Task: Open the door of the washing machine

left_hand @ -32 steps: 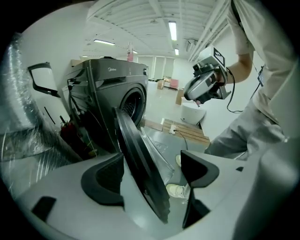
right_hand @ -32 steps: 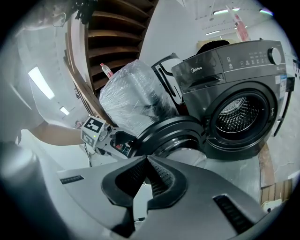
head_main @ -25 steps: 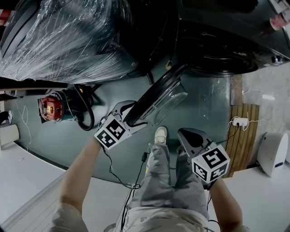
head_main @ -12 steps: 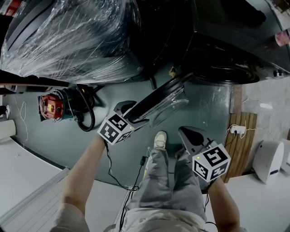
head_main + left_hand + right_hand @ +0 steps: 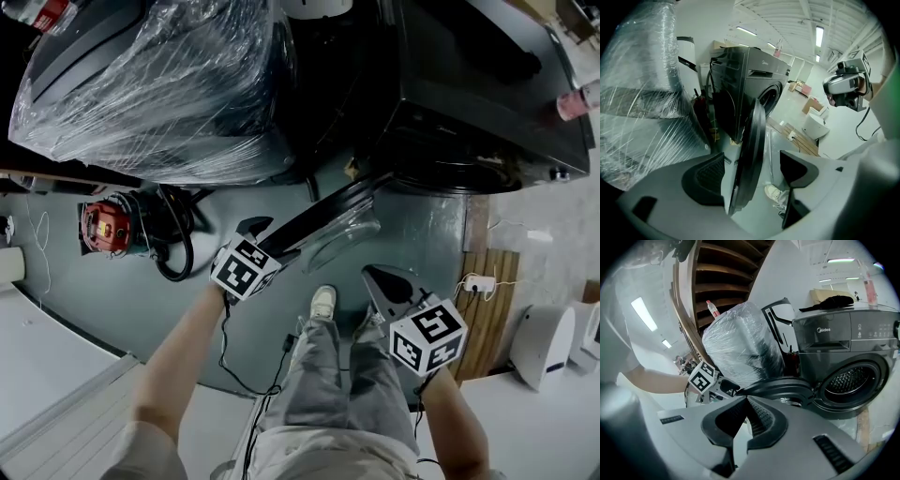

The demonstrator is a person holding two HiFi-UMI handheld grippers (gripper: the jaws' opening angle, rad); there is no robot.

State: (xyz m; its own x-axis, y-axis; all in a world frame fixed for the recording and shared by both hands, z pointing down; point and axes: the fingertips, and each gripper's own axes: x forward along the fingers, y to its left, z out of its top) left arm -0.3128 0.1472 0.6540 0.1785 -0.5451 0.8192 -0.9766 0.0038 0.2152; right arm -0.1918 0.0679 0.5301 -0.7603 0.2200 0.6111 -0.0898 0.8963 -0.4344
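The dark front-loading washing machine (image 5: 469,84) stands at the top right of the head view. Its round door (image 5: 323,217) is swung far out, with the glass bowl (image 5: 349,234) facing my legs. My left gripper (image 5: 258,230) is at the door's free edge. In the left gripper view the jaws stand open on either side of the door rim (image 5: 750,154), and a gap shows at the right pad (image 5: 797,171). My right gripper (image 5: 375,277) hangs shut and holds nothing, low and to the right of the door. The right gripper view shows the open drum (image 5: 851,380).
A bulky thing wrapped in clear plastic (image 5: 159,84) stands left of the machine. On the floor lie a red device (image 5: 105,225) with a black hose (image 5: 178,248), a wooden board (image 5: 487,300) with a white power strip (image 5: 473,283), and a white unit (image 5: 544,342). My shoe (image 5: 322,302) is under the door.
My left gripper has stayed at the door's rim and drifted slightly right. The head view has tilted, so more of the machine's top shows. The right gripper has hardly moved.
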